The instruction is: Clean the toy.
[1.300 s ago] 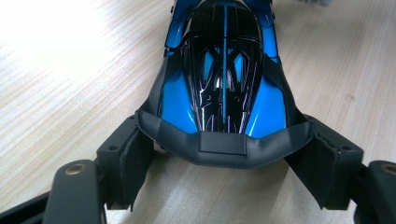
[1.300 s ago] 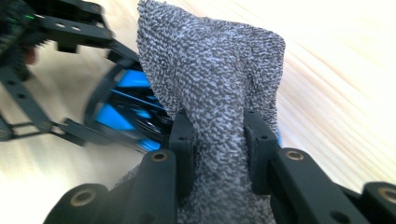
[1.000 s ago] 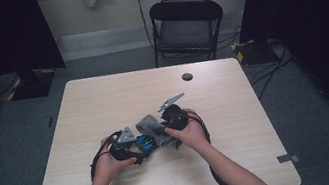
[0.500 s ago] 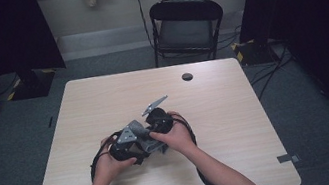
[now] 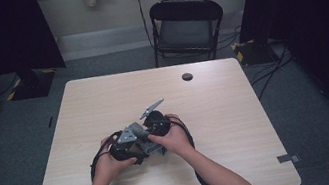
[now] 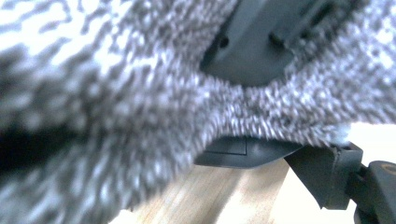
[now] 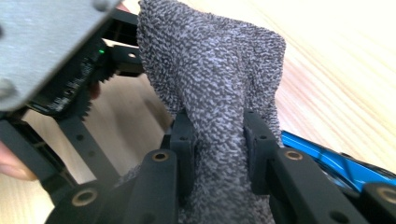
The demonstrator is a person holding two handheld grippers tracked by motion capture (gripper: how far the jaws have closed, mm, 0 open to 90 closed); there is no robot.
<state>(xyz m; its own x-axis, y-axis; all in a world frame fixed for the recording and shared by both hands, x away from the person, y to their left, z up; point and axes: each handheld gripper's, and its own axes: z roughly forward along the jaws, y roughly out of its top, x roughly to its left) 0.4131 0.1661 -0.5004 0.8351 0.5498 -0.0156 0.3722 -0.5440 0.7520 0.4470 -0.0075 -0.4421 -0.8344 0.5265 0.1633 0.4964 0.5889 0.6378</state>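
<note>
A grey speckled knitted cloth (image 7: 215,70) stands up between the two black jaws of my right gripper (image 7: 218,126), which is shut on it near its lower part. In the high view both hands hold the grippers close together at the middle of the table, the right gripper (image 5: 156,123) just right of the left gripper (image 5: 128,146), with the cloth (image 5: 149,147) bunched between them. The cloth (image 6: 116,93) hangs blurred right in front of the left gripper view's camera and hides that gripper's own jaws. The left gripper's body (image 7: 70,93) and grey plate sit just left of the cloth.
The light wooden table (image 5: 236,111) has a small black round thing (image 5: 187,76) near its far edge. A black folding chair (image 5: 187,25) stands behind the table. A blue part (image 7: 327,158) shows just behind my right jaw. Cables loop around both wrists.
My right hand has moved left with the cloth, bringing its gripper up against the left one. The left hand has stayed where it was.
</note>
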